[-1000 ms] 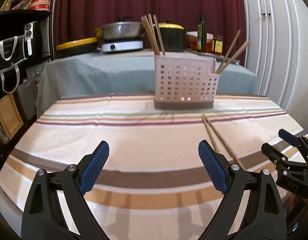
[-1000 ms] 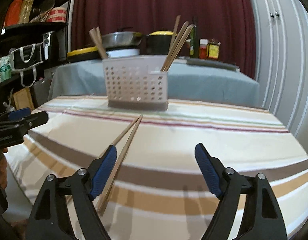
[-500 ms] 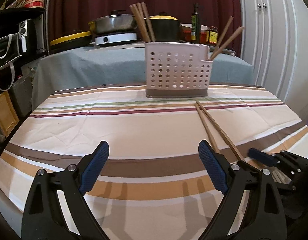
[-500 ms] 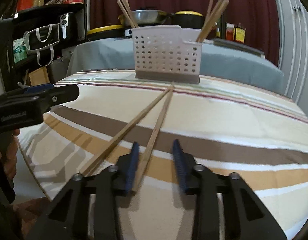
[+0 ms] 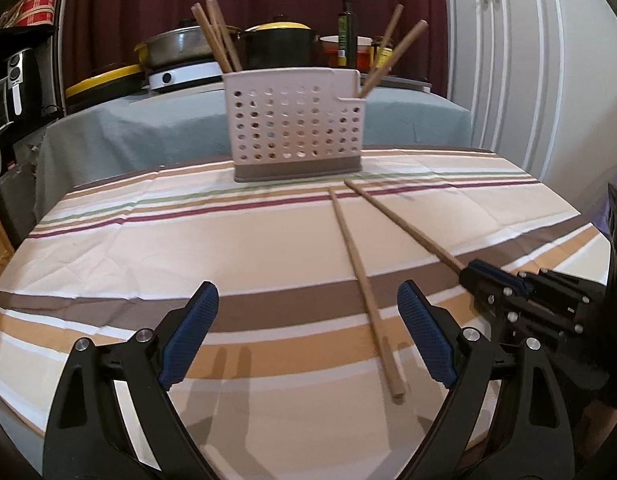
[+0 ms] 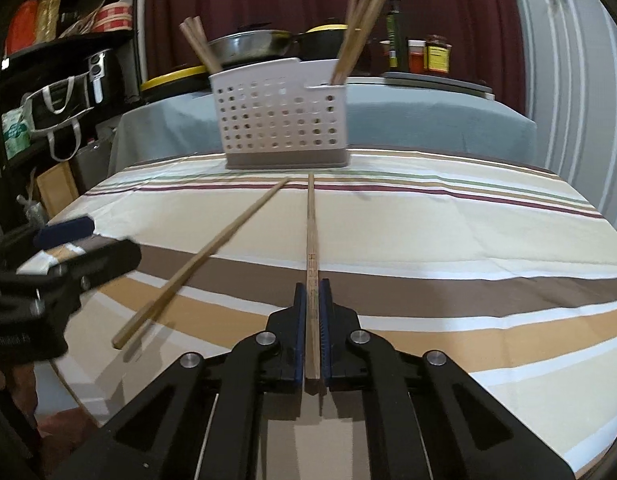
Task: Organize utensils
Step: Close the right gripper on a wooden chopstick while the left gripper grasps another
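Note:
A white perforated utensil holder (image 5: pixel 294 124) (image 6: pixel 282 118) stands at the far side of the striped tablecloth, with several wooden chopsticks upright in it. My right gripper (image 6: pixel 313 288) (image 5: pixel 468 274) is shut on one wooden chopstick (image 6: pixel 311 224) (image 5: pixel 404 226), which points toward the holder. A second chopstick (image 5: pixel 362 280) (image 6: pixel 210 252) lies loose on the cloth to its left. My left gripper (image 5: pixel 308 340) hangs open above the near edge of the table, with the loose chopstick's near end between its fingers' line, nothing gripped.
Behind the table stands a grey-covered counter (image 5: pixel 156 128) with pots, a hotplate and bottles. A dark shelf unit (image 6: pixel 56 64) with bags fills the left. White cabinet doors (image 5: pixel 520 60) are on the right. A hand (image 6: pixel 12 384) holds the left gripper.
My right gripper dropped to the cloth and shut on one chopstick, whose far end swung away from the other. My left gripper drifted closer to the loose chopstick, still open.

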Demonstrator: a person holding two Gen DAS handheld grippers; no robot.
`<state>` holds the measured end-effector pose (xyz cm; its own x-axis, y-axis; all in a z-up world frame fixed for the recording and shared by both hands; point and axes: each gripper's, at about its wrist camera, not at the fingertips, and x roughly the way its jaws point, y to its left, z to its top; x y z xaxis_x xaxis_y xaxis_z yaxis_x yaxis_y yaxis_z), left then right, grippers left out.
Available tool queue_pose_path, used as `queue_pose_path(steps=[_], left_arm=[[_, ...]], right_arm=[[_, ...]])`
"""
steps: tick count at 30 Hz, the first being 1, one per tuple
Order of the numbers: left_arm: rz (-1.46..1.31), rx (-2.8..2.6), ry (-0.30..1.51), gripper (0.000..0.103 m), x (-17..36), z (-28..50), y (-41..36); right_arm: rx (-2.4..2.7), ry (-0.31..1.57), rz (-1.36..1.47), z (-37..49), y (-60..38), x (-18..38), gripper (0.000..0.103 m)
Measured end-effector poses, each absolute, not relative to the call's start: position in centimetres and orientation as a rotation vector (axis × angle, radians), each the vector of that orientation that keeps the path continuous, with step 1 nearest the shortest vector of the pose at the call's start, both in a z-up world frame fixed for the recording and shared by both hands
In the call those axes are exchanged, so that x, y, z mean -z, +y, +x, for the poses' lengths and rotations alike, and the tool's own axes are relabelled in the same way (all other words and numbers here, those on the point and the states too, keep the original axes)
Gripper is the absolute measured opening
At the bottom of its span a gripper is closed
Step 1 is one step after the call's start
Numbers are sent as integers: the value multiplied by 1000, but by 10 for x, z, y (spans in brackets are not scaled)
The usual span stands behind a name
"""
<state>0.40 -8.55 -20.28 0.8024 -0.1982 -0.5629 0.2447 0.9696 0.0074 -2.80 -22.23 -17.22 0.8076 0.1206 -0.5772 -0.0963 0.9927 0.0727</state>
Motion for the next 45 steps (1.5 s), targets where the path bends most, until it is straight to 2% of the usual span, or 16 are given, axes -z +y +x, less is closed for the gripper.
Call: queue_pose_path(steps=[4, 7, 15, 16, 18, 26, 35, 38, 41, 45], left_arm=[[61, 238, 604, 89, 213, 0, -93], [71, 240, 596, 80, 219, -3, -98], [101, 245, 616, 45, 231, -5, -102], [95, 245, 622, 43, 232, -5, -100], [85, 258, 624, 31, 232, -4, -98], [61, 296, 625, 8, 232, -2, -86], [42, 278, 614, 6, 228, 4, -66], [39, 279, 604, 6, 225, 5, -61], [24, 294, 617, 6, 227, 7, -60], [12, 296, 620, 6, 228, 10, -59]], right_arm=[[-103, 617, 58, -31, -233, 173, 7], [-105, 614, 64, -32, -236, 173, 7], [-109, 611, 65, -32, -236, 173, 7], [-109, 611, 64, -32, -236, 173, 7], [-110, 610, 62, -32, -235, 173, 7], [-114, 611, 44, -31, -229, 172, 7], [-115, 603, 30, -32, -227, 171, 8], [-116, 604, 22, -33, -227, 172, 15], [-114, 598, 17, -35, -227, 172, 29], [-115, 603, 14, -38, -229, 173, 29]])
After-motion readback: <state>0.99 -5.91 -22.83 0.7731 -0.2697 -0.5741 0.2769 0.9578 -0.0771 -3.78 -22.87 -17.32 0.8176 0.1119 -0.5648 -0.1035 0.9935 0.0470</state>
